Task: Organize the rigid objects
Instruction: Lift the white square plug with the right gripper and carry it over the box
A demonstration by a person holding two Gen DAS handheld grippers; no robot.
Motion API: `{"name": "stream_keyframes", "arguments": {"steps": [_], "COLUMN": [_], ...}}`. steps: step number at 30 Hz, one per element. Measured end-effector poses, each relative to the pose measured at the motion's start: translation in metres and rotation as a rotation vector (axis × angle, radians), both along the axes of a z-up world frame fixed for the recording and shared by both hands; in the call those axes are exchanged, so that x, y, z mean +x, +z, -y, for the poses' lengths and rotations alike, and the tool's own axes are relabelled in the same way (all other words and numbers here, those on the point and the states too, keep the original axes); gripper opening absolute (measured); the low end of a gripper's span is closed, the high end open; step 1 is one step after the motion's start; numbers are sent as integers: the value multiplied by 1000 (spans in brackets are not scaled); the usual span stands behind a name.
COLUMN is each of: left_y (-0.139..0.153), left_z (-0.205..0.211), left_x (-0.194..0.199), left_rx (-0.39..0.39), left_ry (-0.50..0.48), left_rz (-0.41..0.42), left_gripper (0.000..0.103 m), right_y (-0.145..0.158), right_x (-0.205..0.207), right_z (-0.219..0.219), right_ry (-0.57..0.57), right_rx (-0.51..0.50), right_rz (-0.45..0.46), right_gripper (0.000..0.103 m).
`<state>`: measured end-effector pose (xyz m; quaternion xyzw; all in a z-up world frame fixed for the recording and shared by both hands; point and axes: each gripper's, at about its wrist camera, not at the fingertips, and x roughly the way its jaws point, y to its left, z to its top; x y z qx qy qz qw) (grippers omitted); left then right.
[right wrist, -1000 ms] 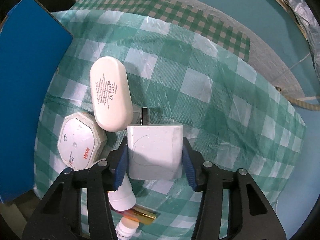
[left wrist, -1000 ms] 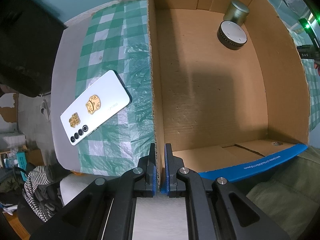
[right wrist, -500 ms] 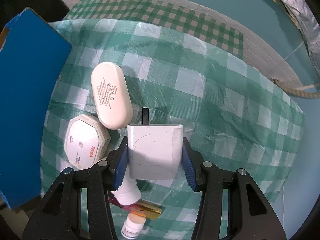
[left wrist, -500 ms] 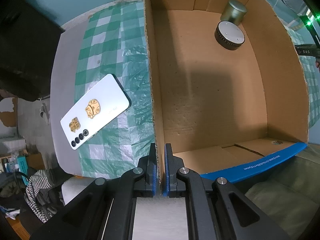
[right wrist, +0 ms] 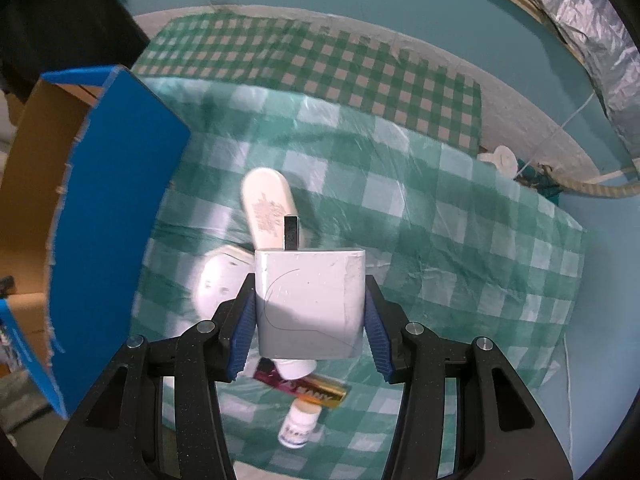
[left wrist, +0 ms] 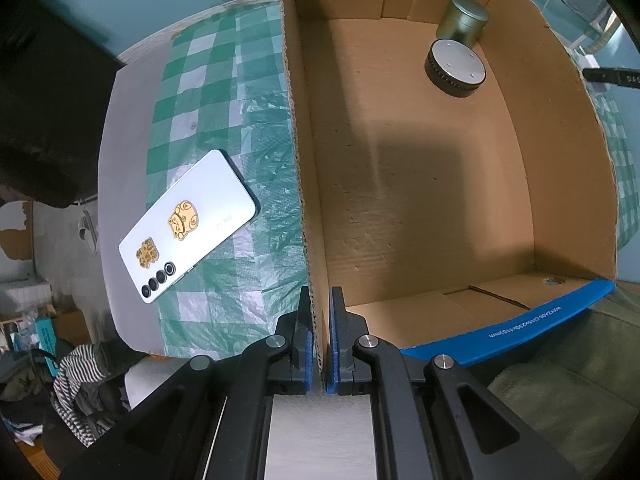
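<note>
My left gripper (left wrist: 319,340) is shut on the near left wall of the cardboard box (left wrist: 304,184), one pad on each side of it. Inside the box, at the far corner, stand a round metal tin (left wrist: 463,21) and a dark disc with a silver top (left wrist: 456,65). A white phone (left wrist: 188,226) with gold stickers lies on the checked cloth left of the box. My right gripper (right wrist: 310,332) is shut on a white charger block (right wrist: 310,300), prong pointing away, lifted above the cloth. Below it lie a white oval case (right wrist: 266,204) and a white octagonal gadget (right wrist: 220,284).
The box's blue outer wall (right wrist: 116,216) rises at the left of the right wrist view. A small white bottle (right wrist: 300,426), a gold-and-magenta packet (right wrist: 316,390) and a white tube end (right wrist: 294,368) lie under the charger. A rope (right wrist: 592,188) trails off the table's far right edge.
My right gripper has risen with the charger block; the table items below look smaller and the box's inside has come into view at the left. The left gripper stays clamped on the box wall.
</note>
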<state>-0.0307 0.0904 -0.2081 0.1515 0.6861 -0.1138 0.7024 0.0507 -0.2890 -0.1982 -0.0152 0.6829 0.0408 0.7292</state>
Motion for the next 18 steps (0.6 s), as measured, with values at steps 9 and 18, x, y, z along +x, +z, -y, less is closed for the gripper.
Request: {"name": "stream_keyframes", "arguments": {"steps": [9,18], "left_y": [0,1], "left_z": [0,0], "left_x": [0,0], "left_rx": [-3,-9], "left_ry": [-4,-3], "left_rz": [1,6], "left_gripper": [7,7], "right_y": [37,64], "right_x": [11,16], "right_z": [-26,-60], "right_ry": [55,132], "right_rx": [36,50], "right_rz": [54,81], "right_gripper": [49,49]}}
